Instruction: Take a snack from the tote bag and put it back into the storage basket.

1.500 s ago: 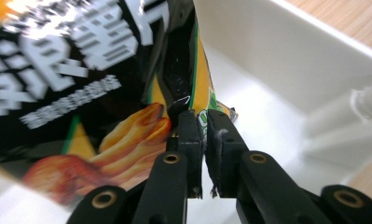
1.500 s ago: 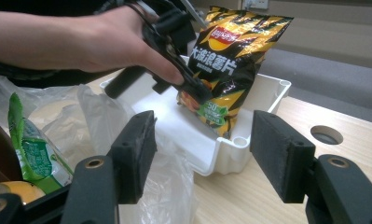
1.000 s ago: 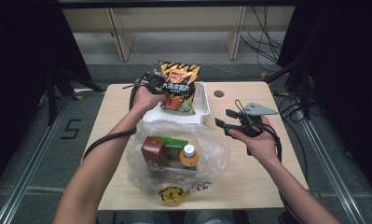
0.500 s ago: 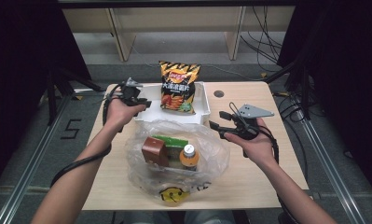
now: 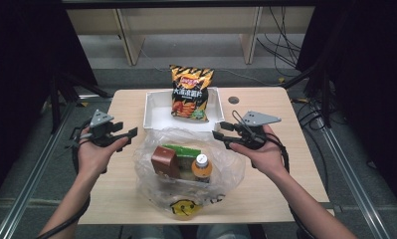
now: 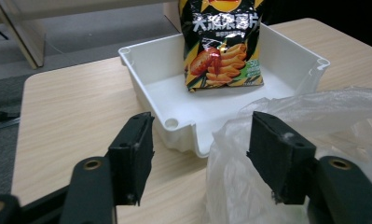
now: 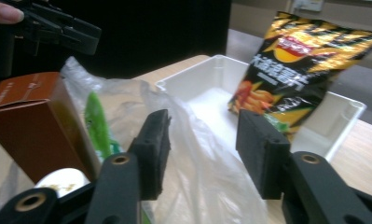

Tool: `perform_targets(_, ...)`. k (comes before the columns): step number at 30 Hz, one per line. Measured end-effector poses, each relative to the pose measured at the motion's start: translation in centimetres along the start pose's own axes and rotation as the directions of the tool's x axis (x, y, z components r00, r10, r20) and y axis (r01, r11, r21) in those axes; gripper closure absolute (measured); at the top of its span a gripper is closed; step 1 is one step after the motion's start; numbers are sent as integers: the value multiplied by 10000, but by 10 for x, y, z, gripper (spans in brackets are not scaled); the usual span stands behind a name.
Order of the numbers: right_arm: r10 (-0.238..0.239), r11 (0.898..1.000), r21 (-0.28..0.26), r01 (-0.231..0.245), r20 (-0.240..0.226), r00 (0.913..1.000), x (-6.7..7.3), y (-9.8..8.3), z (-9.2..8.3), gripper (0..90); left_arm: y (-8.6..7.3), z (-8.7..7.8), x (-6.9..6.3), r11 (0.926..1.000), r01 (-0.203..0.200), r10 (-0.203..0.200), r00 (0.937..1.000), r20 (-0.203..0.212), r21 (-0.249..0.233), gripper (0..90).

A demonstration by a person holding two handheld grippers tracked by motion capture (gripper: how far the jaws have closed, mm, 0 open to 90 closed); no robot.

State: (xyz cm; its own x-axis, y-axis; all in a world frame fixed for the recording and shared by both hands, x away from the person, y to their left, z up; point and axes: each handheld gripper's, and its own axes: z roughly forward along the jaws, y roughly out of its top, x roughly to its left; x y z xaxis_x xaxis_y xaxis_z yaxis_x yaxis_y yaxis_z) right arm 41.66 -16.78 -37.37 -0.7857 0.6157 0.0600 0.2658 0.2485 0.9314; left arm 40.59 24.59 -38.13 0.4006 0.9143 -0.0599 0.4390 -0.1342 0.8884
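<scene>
A yellow-and-black chips bag (image 5: 191,92) (image 6: 223,46) (image 7: 291,70) stands upright in the white tray (image 5: 156,117) (image 6: 174,123) (image 7: 211,88). In front of it lies a clear plastic bag (image 5: 226,172) (image 6: 314,112) (image 7: 193,154) holding a brown box (image 5: 165,160) (image 7: 30,121), a green pack (image 5: 182,149) (image 7: 97,126) and an orange-capped bottle (image 5: 202,167). My left gripper (image 5: 130,133) (image 6: 200,158) hovers at the table's left; its jaws have just been opening and nothing is between them. My right gripper (image 5: 218,133) (image 7: 202,149) points at the bag's right rim; its jaws have just been closing, with the film between them and the pads apart.
The tray sits at the table's far middle. A round cable hole (image 5: 233,100) lies right of it. The plastic bag reaches the near table edge. Metal rails run along the floor on both sides. The left gripper (image 7: 58,25) shows far off in the right gripper view.
My left gripper left the chips bag's top and swung left and back toward the person, its jaws now wider. The right gripper edged left toward the plastic bag, its jaws narrower.
</scene>
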Motion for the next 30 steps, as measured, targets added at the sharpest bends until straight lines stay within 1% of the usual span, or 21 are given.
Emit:
perform_targets(1, -104, 9999, 25, 105, -259, 9996, 1, 1, 2, 574, -3, -3, 0, 10000, 76, -76, 10000, -29, -24, 373)
perform_targets(2, -301, 9995, 103, 305, -347, 9989, 1, 2, 3, 578, -8, -7, 0, 9999, 114, -114, 9999, -73, -67, 366)
perform_targets(3, -130, 9995, 266, 140, -382, 9992, 4, 4, 3, 590, -11, -9, 0, 9998, 200, -201, 9997, -120, -93, 360)
perform_targets(5, -285, 9993, 203, 299, -701, 9971, 7, 5, 8, 598, -21, -17, -1, 9993, 352, -355, 9990, -269, -120, 353)
perform_targets(6, -428, 9989, 184, 442, -686, 9967, 7, 6, 11, 598, -26, -19, -1, 9991, 406, -410, 9987, -308, -115, 352)
perform_targets(7, -639, 9975, 257, 663, -853, 9943, 7, 8, 13, 598, -30, -22, -2, 9990, 446, -448, 9982, -397, -56, 350)
perform_targets(9, -377, 9986, 351, 407, -836, 9958, 11, 9, 16, 598, -37, -25, -3, 9985, 543, -546, 9979, -361, -83, 349)
perform_targets(10, -410, 9982, 386, 452, -1020, 9939, 12, 10, 18, 598, -40, -26, -4, 9980, 615, -619, 9975, -347, -120, 349)
perform_targets(12, -251, 9986, 433, 297, -1036, 9943, 16, 10, 22, 598, -42, -28, -6, 9971, 718, -728, 9967, -371, -257, 350)
perform_targets(14, -465, 9968, 582, 542, -1259, 9910, 18, 12, 24, 597, -47, -31, -8, 9964, 733, -751, 9963, -427, -424, 350)
perform_targets(15, -566, 9971, 434, 624, -1244, 9906, 19, 12, 27, 595, -50, -31, -9, 9960, 766, -786, 9960, -430, -466, 351)
perform_targets(17, -410, 9965, 673, 505, -1364, 9898, 21, 13, 27, 587, -55, -30, -11, 9950, 829, -851, 9956, -387, -555, 352)
perform_targets(19, -635, 9944, 742, 752, -1489, 9868, 20, 14, 29, 572, -60, -29, -12, 9954, 854, -870, 9956, -353, -437, 352)
perform_targets(20, -469, 9946, 840, 604, -1539, 9870, 21, 14, 29, 565, -62, -27, -12, 9953, 900, -913, 9952, -365, -351, 351)
perform_targets(21, -348, 9955, 820, 475, -1499, 9881, 23, 13, 30, 555, -64, -27, -12, 9954, 913, -924, 9950, -368, -301, 351)
perform_targets(22, -407, 9947, 875, 549, -1565, 9868, 23, 13, 31, 553, -65, -26, -11, 9952, 923, -934, 9950, -345, -318, 351)
perform_targets(24, -261, 9942, 981, 430, -1679, 9855, 25, 13, 32, 544, -67, -26, -11, 9942, 1040, -1051, 9937, -389, -286, 352)
perform_targets(26, -599, 9946, 738, 726, -1622, 9849, 24, 13, 36, 533, -67, -26, -10, 9943, 1029, -1040, 9938, -392, -273, 352)
perform_targets(27, -516, 9932, 937, 694, -1807, 9822, 25, 14, 36, 527, -67, -26, -11, 9944, 1026, -1036, 9939, -386, -273, 352)
perform_targets(29, -478, 9938, 896, 659, -1905, 9805, 26, 14, 37, 524, -66, -26, -11, 9946, 1006, -1015, 9942, -356, -271, 352)
perform_targets(30, -478, 9946, 826, 636, -1807, 9824, 28, 14, 40, 518, -66, -26, -12, 9941, 1039, -1048, 9940, -321, -308, 352)
